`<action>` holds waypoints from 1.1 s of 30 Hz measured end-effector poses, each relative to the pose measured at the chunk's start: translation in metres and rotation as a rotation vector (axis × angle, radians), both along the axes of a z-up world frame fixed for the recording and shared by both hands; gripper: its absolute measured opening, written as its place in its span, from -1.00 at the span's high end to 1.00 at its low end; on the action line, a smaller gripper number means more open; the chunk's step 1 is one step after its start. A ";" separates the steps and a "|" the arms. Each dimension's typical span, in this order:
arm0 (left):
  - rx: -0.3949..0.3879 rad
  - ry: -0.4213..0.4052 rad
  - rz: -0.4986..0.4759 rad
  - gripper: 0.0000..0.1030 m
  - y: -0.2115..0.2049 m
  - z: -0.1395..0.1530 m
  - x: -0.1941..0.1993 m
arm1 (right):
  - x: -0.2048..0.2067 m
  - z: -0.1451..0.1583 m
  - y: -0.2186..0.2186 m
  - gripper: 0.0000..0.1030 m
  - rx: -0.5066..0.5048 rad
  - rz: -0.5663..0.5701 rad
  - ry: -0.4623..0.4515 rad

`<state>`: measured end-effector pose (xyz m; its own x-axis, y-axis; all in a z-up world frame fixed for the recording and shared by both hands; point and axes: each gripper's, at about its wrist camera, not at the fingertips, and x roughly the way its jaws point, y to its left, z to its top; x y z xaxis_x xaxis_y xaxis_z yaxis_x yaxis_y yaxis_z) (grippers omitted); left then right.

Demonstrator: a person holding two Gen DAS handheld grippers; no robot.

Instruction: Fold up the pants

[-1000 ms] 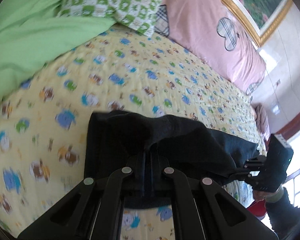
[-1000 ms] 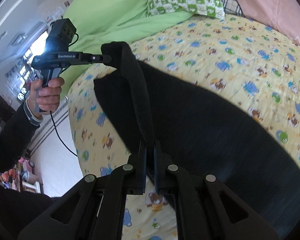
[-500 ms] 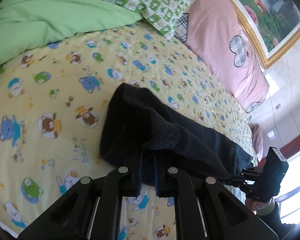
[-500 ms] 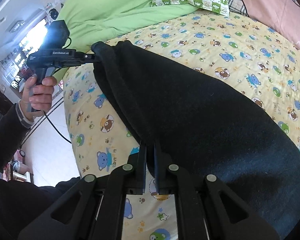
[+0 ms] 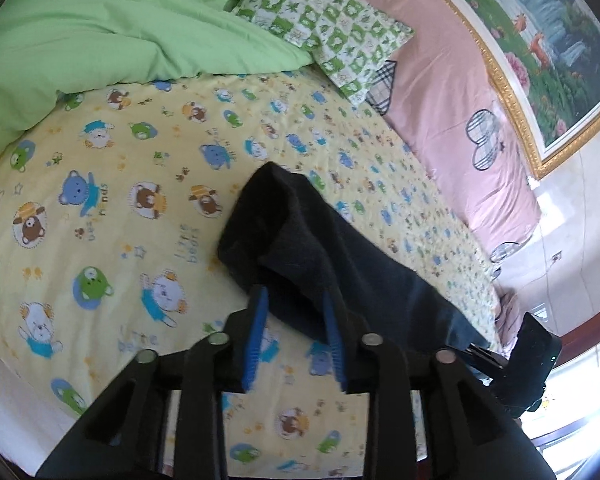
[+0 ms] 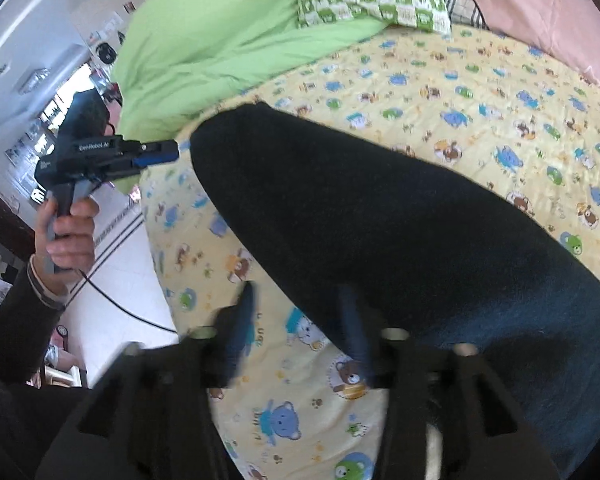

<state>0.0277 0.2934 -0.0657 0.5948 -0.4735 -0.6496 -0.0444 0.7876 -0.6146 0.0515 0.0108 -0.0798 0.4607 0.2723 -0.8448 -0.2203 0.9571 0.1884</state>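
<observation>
The dark pants (image 5: pixel 300 248) lie folded in a long band on the yellow bear-print bedsheet (image 5: pixel 112 216). My left gripper (image 5: pixel 296 320) hovers over their near end. Its jaws are opening, and the cloth's edge lies loose between the blue pads (image 5: pixel 256 332), which do not press on it. In the right wrist view the pants (image 6: pixel 380 220) stretch flat away from my right gripper (image 6: pixel 298 312). Its jaws are opening too, blurred, with the cloth's edge beside the right finger and no grip. The left gripper (image 6: pixel 172 155), held by a hand (image 6: pixel 68 236), sits just off the pants' far corner.
A green duvet (image 5: pixel 120 40) is heaped at the back left, with a green checked pillow (image 5: pixel 328 32) and a pink pillow (image 5: pixel 460 92) behind. A framed picture (image 5: pixel 548 52) hangs on the wall. The bed's edge drops to white floor (image 6: pixel 124 280) on the left.
Both grippers were shut on the pants' edge and now stand apart from it. The lifted fold has dropped flat onto the sheet. The left gripper has drawn back off the corner.
</observation>
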 end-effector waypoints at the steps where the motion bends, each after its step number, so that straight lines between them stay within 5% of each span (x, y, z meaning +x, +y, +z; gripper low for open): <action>1: 0.001 -0.002 0.001 0.27 -0.002 0.002 0.000 | -0.001 0.003 0.001 -0.07 0.004 0.001 -0.013; 10: 0.012 0.027 0.037 -0.08 -0.018 0.004 0.002 | 0.008 0.022 -0.025 -0.07 0.046 -0.104 -0.067; 22: 0.115 0.095 0.086 -0.09 -0.022 -0.020 0.017 | 0.061 0.037 -0.070 -0.07 0.037 -0.253 -0.090; 33: 0.093 0.134 0.105 -0.08 -0.015 -0.044 0.045 | 0.128 -0.010 -0.095 -0.07 0.090 -0.250 0.087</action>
